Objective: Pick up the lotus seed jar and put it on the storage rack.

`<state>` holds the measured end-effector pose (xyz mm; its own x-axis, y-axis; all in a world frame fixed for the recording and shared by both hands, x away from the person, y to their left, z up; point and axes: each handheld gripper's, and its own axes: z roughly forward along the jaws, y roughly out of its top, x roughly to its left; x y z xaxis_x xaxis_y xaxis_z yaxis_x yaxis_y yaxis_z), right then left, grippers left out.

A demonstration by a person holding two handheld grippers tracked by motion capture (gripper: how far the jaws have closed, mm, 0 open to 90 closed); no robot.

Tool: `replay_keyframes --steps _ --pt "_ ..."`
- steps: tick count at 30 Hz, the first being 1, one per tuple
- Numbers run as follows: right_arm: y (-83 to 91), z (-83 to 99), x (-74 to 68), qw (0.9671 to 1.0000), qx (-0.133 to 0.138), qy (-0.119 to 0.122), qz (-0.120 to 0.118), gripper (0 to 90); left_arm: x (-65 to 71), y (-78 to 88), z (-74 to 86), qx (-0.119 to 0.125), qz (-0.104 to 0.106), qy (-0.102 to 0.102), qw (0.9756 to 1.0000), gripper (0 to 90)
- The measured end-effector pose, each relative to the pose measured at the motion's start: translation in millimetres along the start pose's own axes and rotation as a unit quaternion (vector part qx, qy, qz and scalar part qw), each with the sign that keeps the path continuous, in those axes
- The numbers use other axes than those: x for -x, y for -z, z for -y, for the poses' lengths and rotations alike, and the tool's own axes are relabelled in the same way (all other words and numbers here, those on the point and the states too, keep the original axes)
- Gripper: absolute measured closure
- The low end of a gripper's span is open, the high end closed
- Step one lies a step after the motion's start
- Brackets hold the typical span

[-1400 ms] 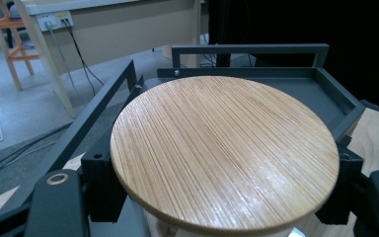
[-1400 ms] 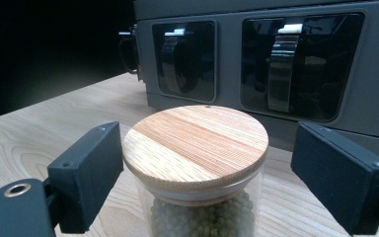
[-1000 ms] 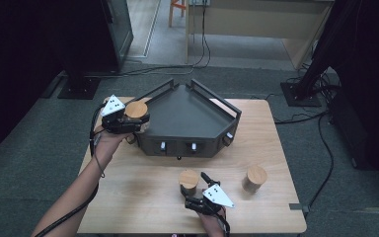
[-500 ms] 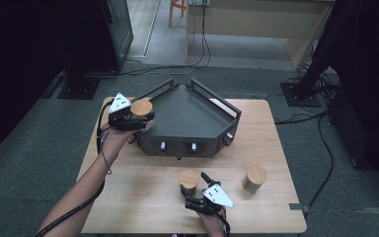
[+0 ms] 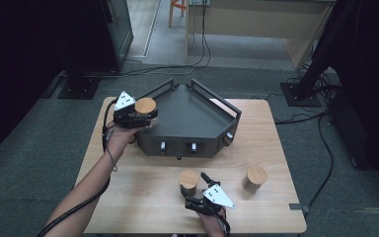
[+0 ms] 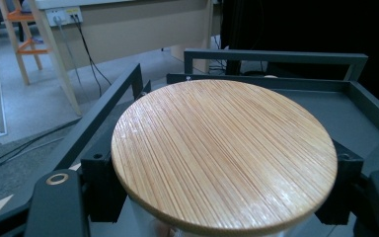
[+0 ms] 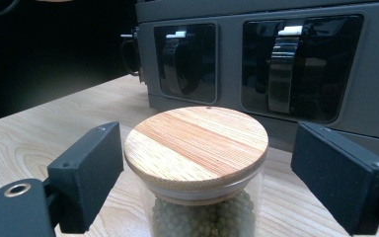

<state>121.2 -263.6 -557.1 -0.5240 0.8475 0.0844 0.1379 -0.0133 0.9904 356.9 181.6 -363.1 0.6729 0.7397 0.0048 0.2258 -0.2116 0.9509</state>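
While clamped in the left tongs (image 5: pixel 140 116), held above the near-left corner of the dark tray (image 5: pixel 192 116): wooden-lidded jar (image 6: pixel 224 153). Right tongs (image 5: pixel 193 190) spread apart around the bean jar (image 7: pixel 197 168) on the counter (image 5: pixel 138 192), not touching. Third jar (image 5: pixel 254 178) standing well apart.

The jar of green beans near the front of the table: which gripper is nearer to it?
Right. The right gripper has its open jaws on either side of the jar of green beans, not touching. The left gripper holds another wooden-lidded jar over the dark tray's left edge.
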Motion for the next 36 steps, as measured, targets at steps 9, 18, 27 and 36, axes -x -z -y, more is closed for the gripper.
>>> replay_keyframes --steps 9,18,27,36 --pt "0.2 0.2 0.2 1.0000 0.001 -0.001 0.000 12.3 0.5 -11.8 5.3 -0.003 -0.011 0.002 0.9999 24.6" --pt "0.4 0.4 0.3 1.0000 0.001 -0.001 -0.001 12.3 1.3 -21.4 10.3 -0.005 -0.016 0.013 0.9998 24.5" --pt "0.5 0.6 0.5 1.0000 0.002 -0.001 -0.001 12.3 1.8 -28.0 14.2 -0.011 -0.024 0.012 0.9996 24.5" --pt "0.5 0.6 0.3 1.0000 0.002 0.000 -0.001 12.4 2.4 -29.4 15.5 -0.011 -0.025 0.011 0.9996 24.5"
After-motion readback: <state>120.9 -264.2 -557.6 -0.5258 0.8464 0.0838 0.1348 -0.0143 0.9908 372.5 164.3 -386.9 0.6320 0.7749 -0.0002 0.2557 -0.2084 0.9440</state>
